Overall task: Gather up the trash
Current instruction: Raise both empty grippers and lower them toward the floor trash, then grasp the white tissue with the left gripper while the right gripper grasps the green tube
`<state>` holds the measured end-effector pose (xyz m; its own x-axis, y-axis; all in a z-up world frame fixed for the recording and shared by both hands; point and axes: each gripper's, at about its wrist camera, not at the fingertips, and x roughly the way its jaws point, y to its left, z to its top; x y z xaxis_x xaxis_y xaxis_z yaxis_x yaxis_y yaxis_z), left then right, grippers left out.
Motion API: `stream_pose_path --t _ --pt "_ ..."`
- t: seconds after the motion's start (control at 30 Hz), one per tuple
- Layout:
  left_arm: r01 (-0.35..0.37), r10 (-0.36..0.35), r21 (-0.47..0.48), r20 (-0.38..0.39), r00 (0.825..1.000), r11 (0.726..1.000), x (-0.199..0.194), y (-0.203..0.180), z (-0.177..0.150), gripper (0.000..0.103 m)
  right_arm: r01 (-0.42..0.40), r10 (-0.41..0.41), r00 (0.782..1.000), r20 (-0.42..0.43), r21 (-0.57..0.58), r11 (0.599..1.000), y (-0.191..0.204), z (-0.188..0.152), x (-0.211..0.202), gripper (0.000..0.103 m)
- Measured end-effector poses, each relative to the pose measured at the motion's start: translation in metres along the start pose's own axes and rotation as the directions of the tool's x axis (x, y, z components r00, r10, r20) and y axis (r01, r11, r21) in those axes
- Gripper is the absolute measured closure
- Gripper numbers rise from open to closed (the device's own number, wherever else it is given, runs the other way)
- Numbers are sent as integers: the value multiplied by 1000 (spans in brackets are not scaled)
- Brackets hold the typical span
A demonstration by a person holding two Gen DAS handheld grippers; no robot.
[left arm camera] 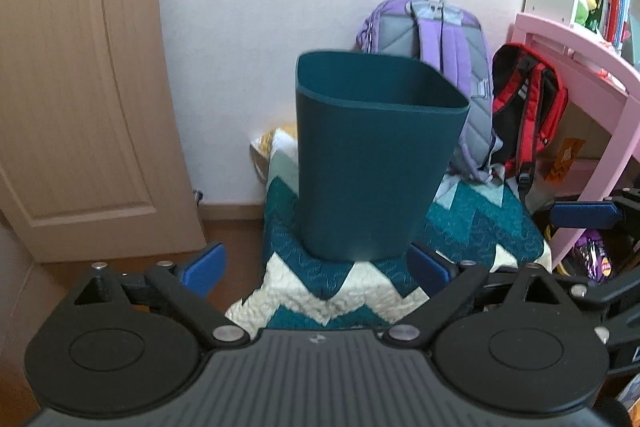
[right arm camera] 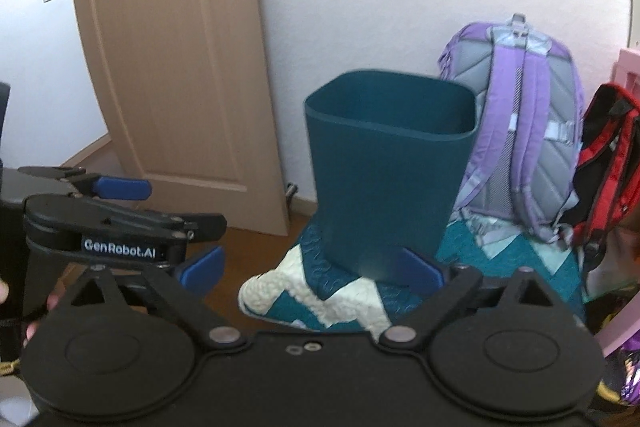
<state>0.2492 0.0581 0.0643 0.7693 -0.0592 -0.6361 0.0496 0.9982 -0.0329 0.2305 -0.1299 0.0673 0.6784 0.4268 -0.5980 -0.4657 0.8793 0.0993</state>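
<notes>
Teal plastic, tall and square-mouthed: the waste bin (left arm camera: 372, 163) stands upright on a zigzag-quilted cushion (left arm camera: 340, 291) against the white wall, a purple backpack (left arm camera: 432, 39) just behind it. Both tongs are spread wide and pinching nothing, the left gripper (left arm camera: 316, 267) and the right gripper (right arm camera: 316, 267) each pointing at the bin's base. No trash shows anywhere, and the bin's inside is hidden from both views. By the look of it the collecting has barely begun, or the bin itself comes first.

A dark teal bin (left arm camera: 372, 163) stands upright, open-topped, on a zigzag quilt (left arm camera: 344, 291).
</notes>
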Motion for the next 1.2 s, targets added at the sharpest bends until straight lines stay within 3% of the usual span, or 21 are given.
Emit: stream_pose_path --t 0.37,0.5,0.6,0.77,0.9,1.1,1.2 --pt "12 -23 -80 -142 990 997 73 36 -63 5 -41 34 993 -117 -56 998 6 -65 81 0" --pt "22 -58 -149 -246 967 989 116 55 -91 5 -38 30 980 -195 -39 999 0 -92 125 0" --pt "48 -106 -182 -325 940 982 150 68 -116 5 -27 22 968 -252 -19 999 -6 -113 158 0" --pt "22 -103 -178 -456 884 984 209 82 -159 5 -15 10 943 -332 -12 1000 -17 -145 212 0" --pt "14 -110 -174 -554 825 985 255 92 -194 5 -33 23 917 -398 -18 999 -20 -170 254 0" --pt "9 -117 -156 -699 705 988 317 99 -252 5 -63 51 858 -511 -6 998 -22 -211 315 2" --pt "-3 -111 -149 -748 654 989 339 99 -280 5 -58 53 820 -569 10 998 -26 -232 344 3"
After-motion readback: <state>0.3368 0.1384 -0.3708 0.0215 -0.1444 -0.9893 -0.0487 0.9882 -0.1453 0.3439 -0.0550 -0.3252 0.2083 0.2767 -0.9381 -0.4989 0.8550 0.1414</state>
